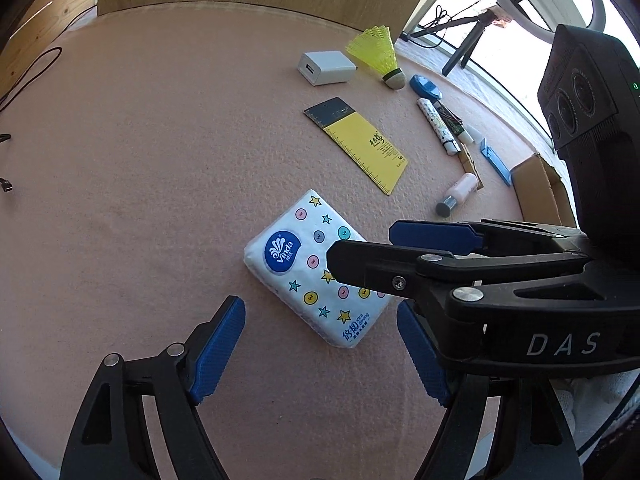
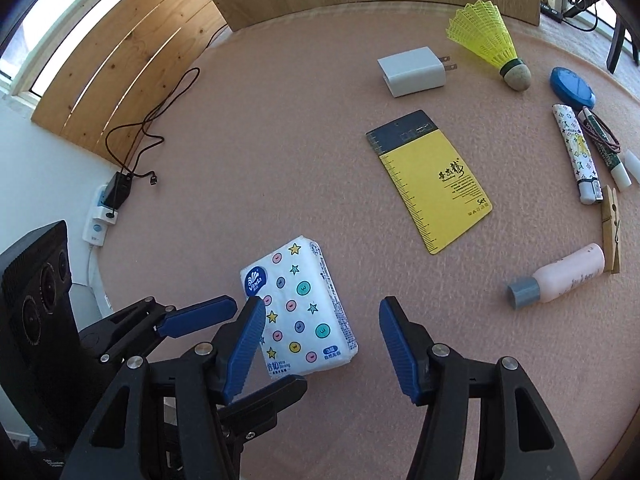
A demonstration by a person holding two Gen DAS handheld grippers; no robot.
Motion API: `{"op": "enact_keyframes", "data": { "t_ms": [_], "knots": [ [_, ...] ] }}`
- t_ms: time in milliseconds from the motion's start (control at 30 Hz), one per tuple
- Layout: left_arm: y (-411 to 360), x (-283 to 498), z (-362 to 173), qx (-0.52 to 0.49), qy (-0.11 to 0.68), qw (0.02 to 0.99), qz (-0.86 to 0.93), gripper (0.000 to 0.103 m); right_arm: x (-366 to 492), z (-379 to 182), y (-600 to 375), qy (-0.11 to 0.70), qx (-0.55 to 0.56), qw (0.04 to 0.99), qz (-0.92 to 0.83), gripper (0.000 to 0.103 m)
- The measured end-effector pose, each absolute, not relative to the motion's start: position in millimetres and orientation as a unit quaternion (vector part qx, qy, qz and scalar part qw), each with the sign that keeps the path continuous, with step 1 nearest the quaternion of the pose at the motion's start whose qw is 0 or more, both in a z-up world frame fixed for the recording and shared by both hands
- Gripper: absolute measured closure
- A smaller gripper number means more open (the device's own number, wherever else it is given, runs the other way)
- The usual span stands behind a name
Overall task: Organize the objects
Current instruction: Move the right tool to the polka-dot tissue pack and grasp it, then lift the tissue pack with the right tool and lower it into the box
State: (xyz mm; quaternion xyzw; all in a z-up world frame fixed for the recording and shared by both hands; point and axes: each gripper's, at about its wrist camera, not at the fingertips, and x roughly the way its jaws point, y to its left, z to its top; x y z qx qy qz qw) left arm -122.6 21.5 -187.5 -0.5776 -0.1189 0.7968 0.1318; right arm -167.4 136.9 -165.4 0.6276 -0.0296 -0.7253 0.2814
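- Hovering over the pink felt table (image 2: 280,160), left gripper (image 1: 320,350) with jaws spread wide, gripping nothing; tissue pack (image 1: 316,266) lying flat just ahead between the blue pads (image 1: 218,348), at 12 o'clock from them, untouched.
- Hanging close above the same pack, right gripper (image 2: 322,350) gaping wide too, holding nothing; tissue pack (image 2: 300,306) sitting beside its left pad, at 10 o'clock from the midpoint.
- Crossing in front of the left wrist view from 3 o'clock, right gripper (image 1: 360,252) reaching over the pack's right edge.
- Lying at 1 o'clock from the pack, well apart: yellow ruler card (image 2: 430,182), then white charger (image 2: 412,66) and yellow shuttlecock (image 2: 486,36) farther out.
- Lining the table's 3 o'clock rim: blue disc (image 2: 572,86), patterned lighter (image 2: 578,152), wooden clothespin (image 2: 611,228), pink bottle (image 2: 560,278).
- Resting at 9 o'clock off the table edge, black cable (image 2: 136,136).
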Motion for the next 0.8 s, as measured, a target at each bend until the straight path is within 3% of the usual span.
{"op": "enact_keyframes", "data": {
  "t_ms": [100, 233, 800],
  "knots": [
    [24.6, -123.3, -189.6, -0.578, -0.12, 0.139, 0.795, 0.024, -168.0, -168.7, 135.2, -0.035, 0.632, 0.286, -0.719, 0.05],
    [28.6, -124.9, -192.6, -0.582, -0.124, 0.147, 0.79, 0.041, -167.7, -171.5, 133.7, -0.035, 0.639, 0.296, -0.709, 0.065],
    [104.7, -136.1, -157.3, -0.543, -0.052, 0.199, 0.814, 0.045, -161.0, -137.0, 206.1, -0.08, 0.598, 0.247, -0.758, 0.07]
  ]
}}
